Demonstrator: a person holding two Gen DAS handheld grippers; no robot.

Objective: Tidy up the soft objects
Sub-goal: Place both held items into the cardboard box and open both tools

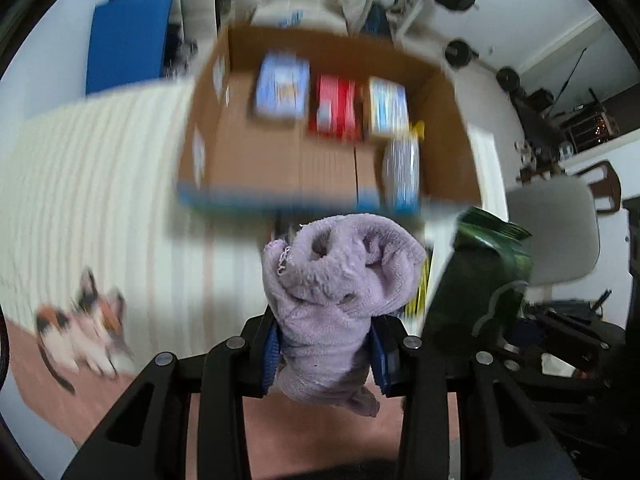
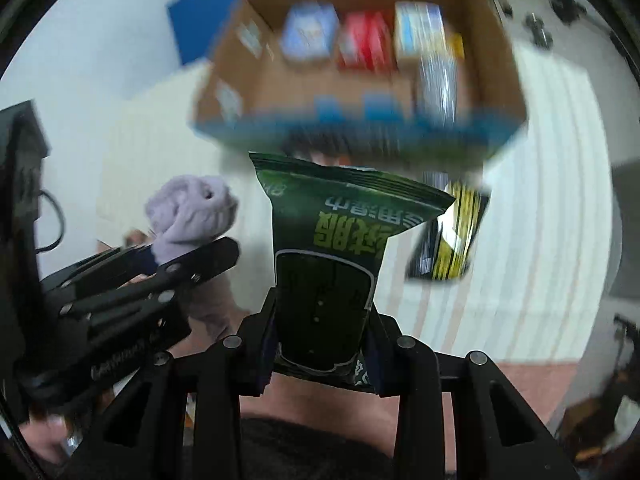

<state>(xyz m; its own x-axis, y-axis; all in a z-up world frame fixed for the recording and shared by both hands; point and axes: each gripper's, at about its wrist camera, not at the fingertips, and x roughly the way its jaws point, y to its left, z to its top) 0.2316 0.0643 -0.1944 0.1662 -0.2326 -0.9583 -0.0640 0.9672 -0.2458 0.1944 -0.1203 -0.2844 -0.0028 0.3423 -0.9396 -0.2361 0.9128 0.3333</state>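
My left gripper [image 1: 325, 354] is shut on a rolled lilac towel [image 1: 340, 276], held above the striped cloth in front of an open cardboard box [image 1: 280, 160]. The towel also shows in the right wrist view [image 2: 192, 216]. My right gripper [image 2: 322, 344] is shut on a dark green snack bag [image 2: 332, 256], held upright to the right of the towel; the bag also shows in the left wrist view [image 1: 480, 284]. The box [image 2: 280, 92] holds a blue pack [image 1: 282, 88], a red pack [image 1: 336, 106], a light blue and white pack [image 1: 388, 106] and a silvery pack [image 1: 402, 172].
A calico cat toy [image 1: 84, 328] lies on the striped cloth [image 1: 100, 184] at the left. A black and yellow packet [image 2: 452, 236] lies on the cloth below the box. A blue panel [image 1: 128, 44] stands behind. A grey chair [image 1: 560, 232] is at the right.
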